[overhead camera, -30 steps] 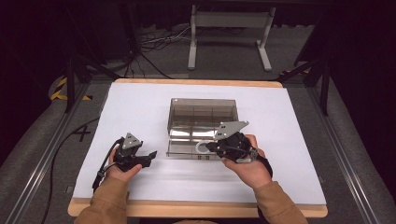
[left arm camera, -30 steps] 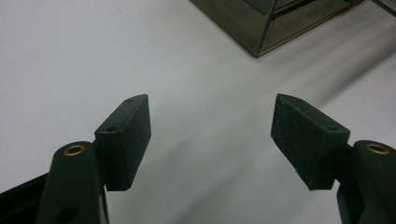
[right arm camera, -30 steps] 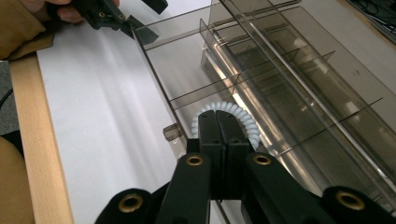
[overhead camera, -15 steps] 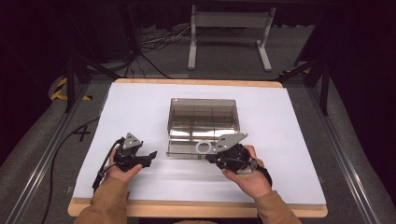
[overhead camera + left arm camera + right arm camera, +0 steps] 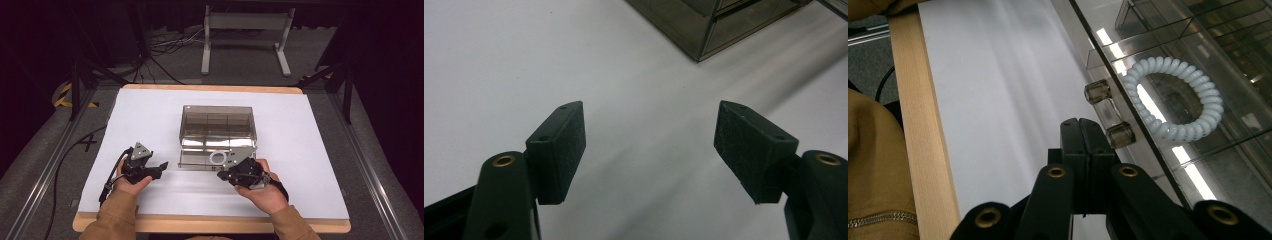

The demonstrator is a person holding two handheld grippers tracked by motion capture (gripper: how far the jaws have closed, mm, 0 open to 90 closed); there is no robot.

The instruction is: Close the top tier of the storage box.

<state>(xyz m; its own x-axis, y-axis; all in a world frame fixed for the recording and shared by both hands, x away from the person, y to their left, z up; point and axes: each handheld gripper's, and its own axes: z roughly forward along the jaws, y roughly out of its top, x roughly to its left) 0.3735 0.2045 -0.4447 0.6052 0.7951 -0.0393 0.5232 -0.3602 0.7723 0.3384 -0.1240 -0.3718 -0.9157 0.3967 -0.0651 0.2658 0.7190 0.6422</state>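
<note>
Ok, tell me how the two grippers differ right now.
The left gripper has its jaws spread wide with bare table between them; the right gripper has its jaws pressed together, holding nothing. The left gripper lies away from the clear box, over open white table; the right gripper sits at the box's pulled-out drawer, its tip beside the drawer handle, near the white coil hair tie. Both are black and hand-held.

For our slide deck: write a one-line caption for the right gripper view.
Shut right gripper beside the handle of a clear drawer holding a white coil hair tie.
</note>
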